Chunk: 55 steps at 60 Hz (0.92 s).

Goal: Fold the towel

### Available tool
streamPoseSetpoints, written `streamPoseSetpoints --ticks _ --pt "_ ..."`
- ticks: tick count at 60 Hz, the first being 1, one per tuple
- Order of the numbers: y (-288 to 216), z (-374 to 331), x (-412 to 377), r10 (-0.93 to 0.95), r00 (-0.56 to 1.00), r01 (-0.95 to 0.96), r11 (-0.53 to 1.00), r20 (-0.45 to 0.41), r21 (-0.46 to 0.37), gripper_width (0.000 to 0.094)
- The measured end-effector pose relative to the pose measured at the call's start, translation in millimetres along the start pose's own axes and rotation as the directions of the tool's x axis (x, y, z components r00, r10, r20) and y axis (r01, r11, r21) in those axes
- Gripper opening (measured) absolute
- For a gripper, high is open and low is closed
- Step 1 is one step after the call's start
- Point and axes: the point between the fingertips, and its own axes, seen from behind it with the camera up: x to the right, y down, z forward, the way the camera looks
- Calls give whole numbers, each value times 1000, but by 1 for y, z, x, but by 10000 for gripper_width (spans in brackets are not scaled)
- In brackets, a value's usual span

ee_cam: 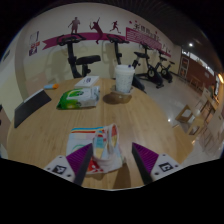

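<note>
A small towel (98, 146), white with red and teal print, lies bunched on the wooden table (150, 115), just ahead of and between my fingers. It sits closer to the left finger, and its near part rises in a grey-white fold beside the left purple pad (82, 162). The right purple pad (146, 160) stands apart from it, with bare table in the gap. My gripper (112, 166) is open, low over the table's near edge. The towel's nearest edge is hidden below the fingers.
A green and white packet (78, 97) lies beyond the towel to the left. A white cylindrical container (123, 78) stands on a round base at the table's far side. A dark flat item (34, 104) lies far left. Exercise machines (152, 66) line the back wall.
</note>
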Motion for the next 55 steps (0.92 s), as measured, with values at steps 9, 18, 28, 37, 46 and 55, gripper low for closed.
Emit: streamPoseSetpoints --ticks 9,18,28,37,46,55 --pt "-17 -76 4 0 1000 0 999 6 35 849" --pt "-29 -189 -8 -23 999 21 996 26 85 847" --pt "-19 -302 -22 -41 999 40 992 2 119 860" --pt "6 -376 -34 -18 1000 20 992 -17 126 856" --pt "27 -414 -46 -33 998 40 989 -51 145 860" --pt "52 -433 -59 -13 998 20 992 -55 128 857"
